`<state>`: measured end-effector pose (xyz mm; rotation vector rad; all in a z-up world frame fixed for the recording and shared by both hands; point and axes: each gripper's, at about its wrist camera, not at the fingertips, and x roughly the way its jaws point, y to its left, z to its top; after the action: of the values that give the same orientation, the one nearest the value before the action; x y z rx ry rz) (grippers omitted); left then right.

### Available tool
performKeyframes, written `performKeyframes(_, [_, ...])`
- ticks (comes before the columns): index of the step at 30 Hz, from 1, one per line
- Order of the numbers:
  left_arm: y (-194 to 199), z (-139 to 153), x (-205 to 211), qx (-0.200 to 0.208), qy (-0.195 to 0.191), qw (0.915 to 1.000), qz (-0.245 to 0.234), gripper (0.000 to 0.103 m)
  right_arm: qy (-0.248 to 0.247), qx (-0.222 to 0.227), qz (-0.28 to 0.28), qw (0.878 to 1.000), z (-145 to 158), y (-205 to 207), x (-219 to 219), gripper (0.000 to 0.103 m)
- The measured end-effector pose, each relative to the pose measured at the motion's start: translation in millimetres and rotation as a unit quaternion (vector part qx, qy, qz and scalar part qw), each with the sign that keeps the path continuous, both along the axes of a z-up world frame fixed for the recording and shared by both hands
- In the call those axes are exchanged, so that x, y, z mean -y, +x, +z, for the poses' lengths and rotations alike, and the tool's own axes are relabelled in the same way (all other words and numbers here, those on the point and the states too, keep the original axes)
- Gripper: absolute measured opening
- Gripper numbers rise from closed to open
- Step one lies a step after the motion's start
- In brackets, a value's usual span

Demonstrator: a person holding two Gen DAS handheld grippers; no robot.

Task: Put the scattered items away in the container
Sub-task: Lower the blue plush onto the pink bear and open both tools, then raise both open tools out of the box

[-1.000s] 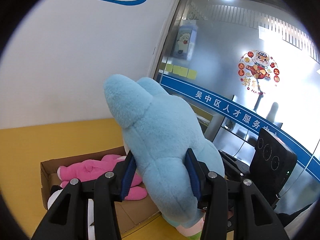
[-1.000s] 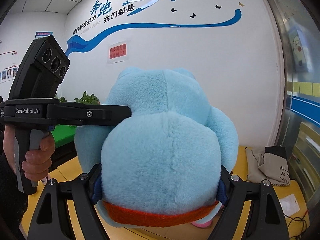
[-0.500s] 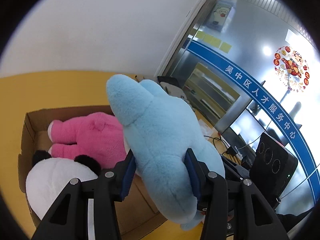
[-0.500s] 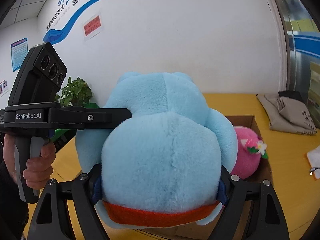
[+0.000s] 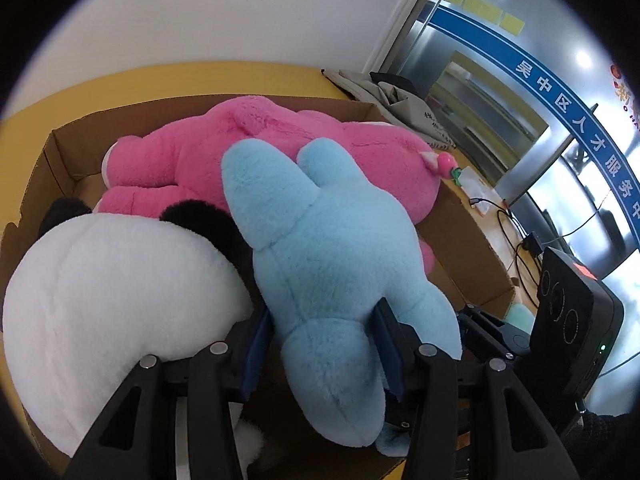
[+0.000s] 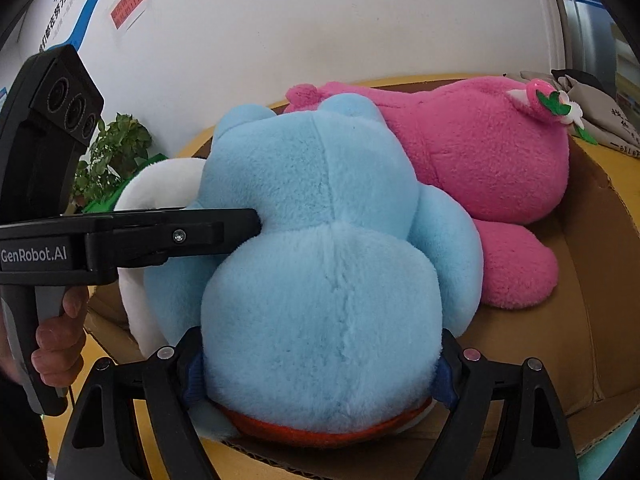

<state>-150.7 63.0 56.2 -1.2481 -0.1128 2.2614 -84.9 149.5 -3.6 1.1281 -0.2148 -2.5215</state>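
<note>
In the left wrist view, I see my left gripper clenched on a narrow part of the blue plush toy, its blue-padded fingers pressing into the fur from both sides at lower centre. The toy stretches toward the middle of the frame over the open cardboard box. Inside the box a pink plush toy lies across the upper centre, and a white plush with black ears fills the lower left, touching the blue one. The box sits on the yellow bench. At the right edge the other gripper's black body shows.

In the right wrist view, my right gripper grasps the wide rounded end of the blue plush toy at lower centre, just above its orange band. The left gripper's finger comes in from the left edge and presses into the toy's side; a hand holds its handle at lower left. The pink plush toy lies at upper right inside the cardboard box, touching the blue one.
</note>
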Motion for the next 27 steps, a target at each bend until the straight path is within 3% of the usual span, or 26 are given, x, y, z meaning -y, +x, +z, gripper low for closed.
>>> performKeyframes(6, [13,10,1,-0.018,-0.037,0.9986,0.035,0.047,0.018,0.017,-0.002,1.0,-3,0,0,0.1])
performKeyframes(10, [29,51,7,-0.09,-0.052,0.9927,0.061,0.047,0.002,0.038,-0.004,0.999,4,2,-13,0.102])
performKeyframes(14, [23,74,3,-0.115,-0.061,0.9895,0.063,0.047,-0.04,0.008,-0.015,0.999,28,29,-35,0.101])
performKeyframes(15, [18,72,-3,-0.114,-0.074,0.9889,0.062,0.047,-0.046,-0.001,-0.017,0.999,34,32,-39,0.101])
performKeyframes(17, [3,56,-16,-0.092,-0.099,0.9891,0.059,0.047,-0.047,-0.014,-0.014,0.999,40,37,-42,0.086])
performKeyframes(19, [-12,32,-25,-0.063,-0.125,0.9883,0.06,0.047,-0.043,0.009,-0.004,0.999,30,33,-39,0.078])
performKeyframes(21, [-19,12,-29,-0.066,-0.147,0.9844,0.071,0.048,-0.018,0.018,-0.004,1.0,24,27,-24,0.07])
performKeyframes(24, [-17,9,-16,-0.057,-0.116,0.9884,0.079,0.05,0.007,0.012,0.004,1.0,24,27,-17,0.07])
performKeyframes(27, [-3,21,8,-0.048,-0.056,0.9928,0.094,0.049,0.03,0.009,0.004,0.999,19,21,-10,0.078])
